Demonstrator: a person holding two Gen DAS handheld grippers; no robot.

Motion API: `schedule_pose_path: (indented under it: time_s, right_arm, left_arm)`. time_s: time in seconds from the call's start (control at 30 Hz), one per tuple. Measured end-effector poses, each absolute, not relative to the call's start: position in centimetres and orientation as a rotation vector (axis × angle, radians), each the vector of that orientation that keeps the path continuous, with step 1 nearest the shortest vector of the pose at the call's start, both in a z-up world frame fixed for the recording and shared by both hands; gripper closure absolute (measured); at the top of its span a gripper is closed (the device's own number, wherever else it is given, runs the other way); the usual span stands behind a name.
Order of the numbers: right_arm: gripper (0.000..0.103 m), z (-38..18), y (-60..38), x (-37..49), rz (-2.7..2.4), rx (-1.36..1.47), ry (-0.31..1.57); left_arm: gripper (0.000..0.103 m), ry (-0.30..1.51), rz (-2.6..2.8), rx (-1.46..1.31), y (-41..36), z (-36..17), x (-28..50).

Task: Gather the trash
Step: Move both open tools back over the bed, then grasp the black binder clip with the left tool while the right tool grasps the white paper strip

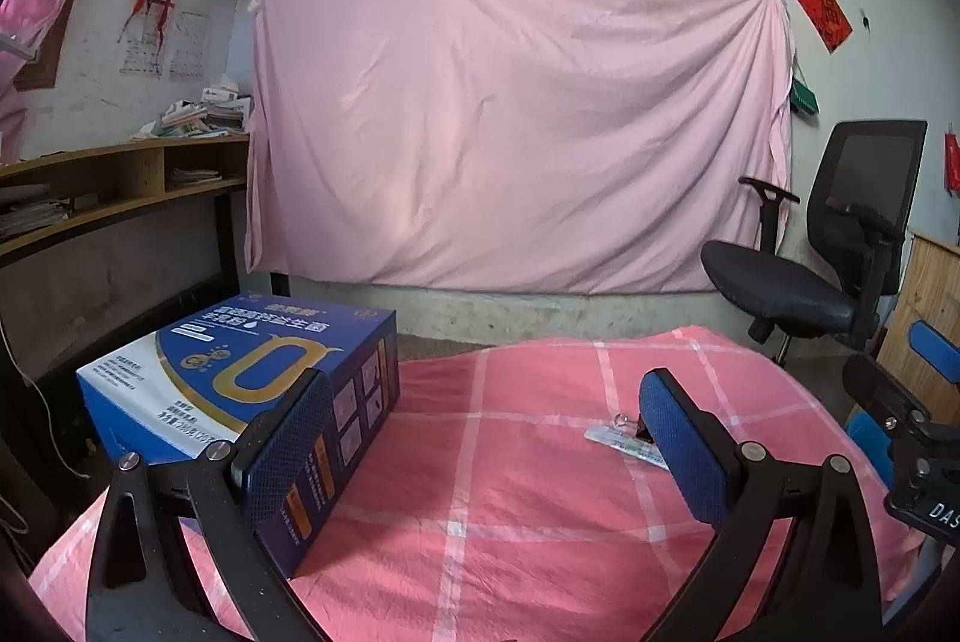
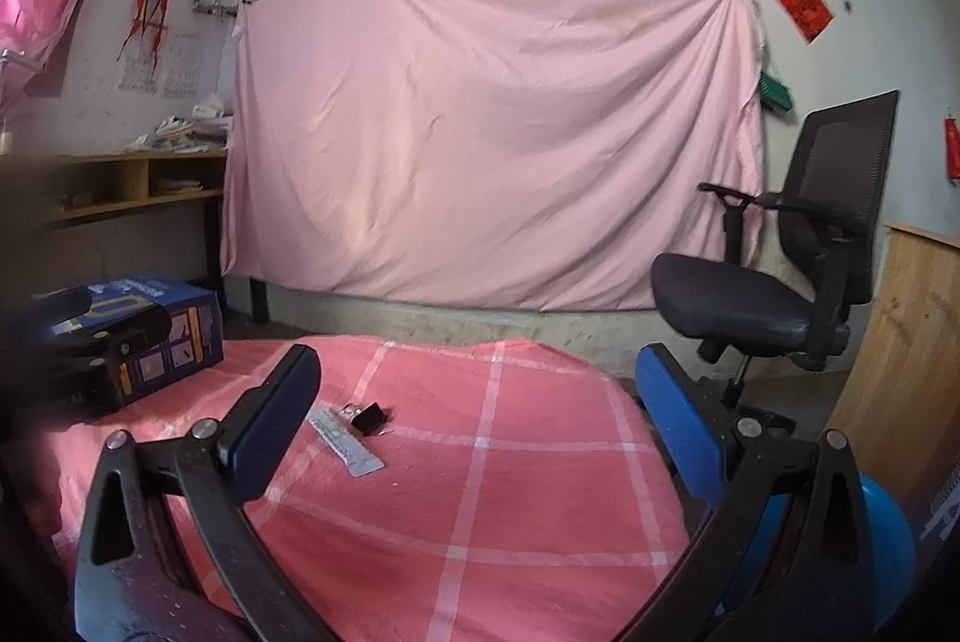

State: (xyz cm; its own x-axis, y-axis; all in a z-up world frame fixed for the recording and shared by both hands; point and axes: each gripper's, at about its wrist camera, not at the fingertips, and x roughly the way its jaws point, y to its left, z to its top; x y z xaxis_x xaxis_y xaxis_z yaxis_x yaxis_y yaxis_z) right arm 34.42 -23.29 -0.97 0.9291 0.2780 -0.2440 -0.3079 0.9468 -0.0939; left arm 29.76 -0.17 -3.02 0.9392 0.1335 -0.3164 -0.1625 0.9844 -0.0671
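A white strip wrapper (image 2: 345, 441) lies flat on the pink checked tablecloth (image 2: 510, 492), and a black binder clip (image 2: 369, 417) rests beside its far end. My right gripper (image 2: 477, 429) is open and empty, with the wrapper just right of its left finger. In the left wrist view the wrapper (image 1: 621, 439) and the clip's wire handle (image 1: 624, 423) are partly hidden behind the right finger of my left gripper (image 1: 486, 438), which is open and holds nothing. A blue carton (image 1: 240, 372) stands on the cloth's left side, close behind that gripper's left finger.
A black office chair (image 2: 780, 282) stands off the table's far right. A wooden shelf unit (image 1: 120, 186) with papers runs along the left wall. A pink sheet (image 1: 510, 132) hangs behind. Something round and blue (image 2: 882, 540) sits low at the right.
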Motion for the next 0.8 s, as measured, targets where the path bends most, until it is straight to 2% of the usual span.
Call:
schedule_pose_path:
  time_s: [0.3, 0.37, 0.53, 0.7, 0.8]
  right_arm:
    - [0.0, -3.5, -22.7, 39.4, 0.412, -0.131, 0.516]
    - [0.005, -4.1, -22.4, 40.2, 0.433, -0.132, 0.57]
    - [0.03, -6.0, -20.8, 42.4, 0.535, -0.157, 0.721]
    - [0.039, -7.4, -19.0, 43.7, 0.631, -0.173, 0.822]
    - [0.05, -7.9, -18.4, 44.2, 0.664, -0.184, 0.862]
  left_arm:
    - [0.003, 0.436, 0.103, -0.075, -0.1, -3.8, 32.6]
    - [0.004, 0.47, 0.098, -0.084, 0.0, -4.1, 33.3]
    - [0.005, 0.529, 0.11, -0.078, -0.2, -4.8, 34.1]
    - [0.005, 0.575, 0.119, -0.078, -0.2, -5.4, 34.8]
    - [0.005, 0.599, 0.12, -0.077, -0.1, -5.7, 35.1]
